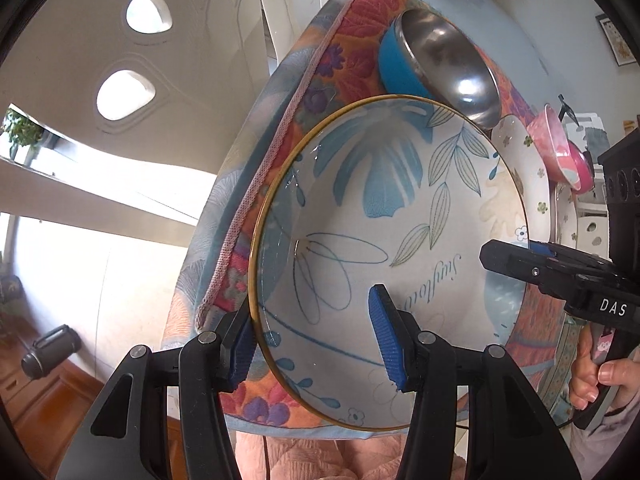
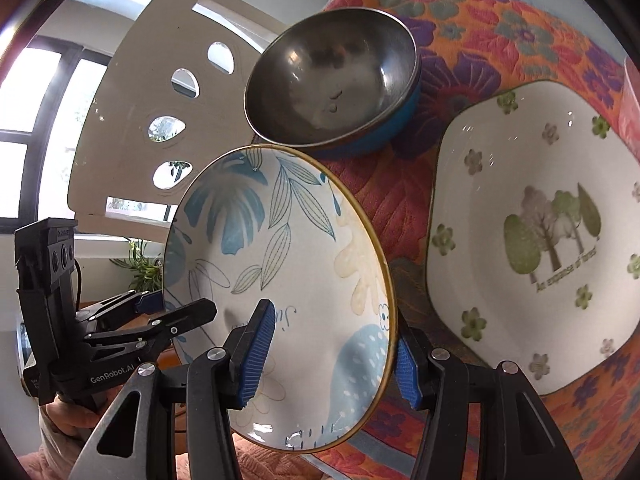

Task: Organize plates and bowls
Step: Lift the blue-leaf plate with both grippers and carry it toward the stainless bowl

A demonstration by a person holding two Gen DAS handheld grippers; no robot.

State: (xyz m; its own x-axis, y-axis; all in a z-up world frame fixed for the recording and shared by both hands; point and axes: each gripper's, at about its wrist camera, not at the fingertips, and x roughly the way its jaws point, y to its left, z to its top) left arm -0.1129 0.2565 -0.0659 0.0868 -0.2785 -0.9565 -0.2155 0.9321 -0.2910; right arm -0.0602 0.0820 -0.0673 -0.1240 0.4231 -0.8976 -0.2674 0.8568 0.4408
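Observation:
A round plate with blue leaves and a gold rim [image 1: 384, 248] is held tilted above the floral tablecloth [image 1: 340, 52]. My left gripper [image 1: 316, 344] straddles its rim, one pad behind it and one in front, gripping it. My right gripper [image 2: 332, 356] grips the opposite rim of the same plate [image 2: 280, 280]. Behind it a steel bowl with a blue outside [image 1: 444, 68] sits on the cloth, also in the right wrist view [image 2: 332, 80]. A white plate with green trees [image 2: 536, 240] lies to the right.
A pink bowl [image 1: 560, 148] sits on a white plate [image 1: 520, 160] at the far right. The table's cloth edge [image 1: 256, 184] runs along the left. A white chair back with oval holes [image 2: 176, 80] stands behind the table. A dark mug [image 1: 48, 348] rests on a wooden surface at lower left.

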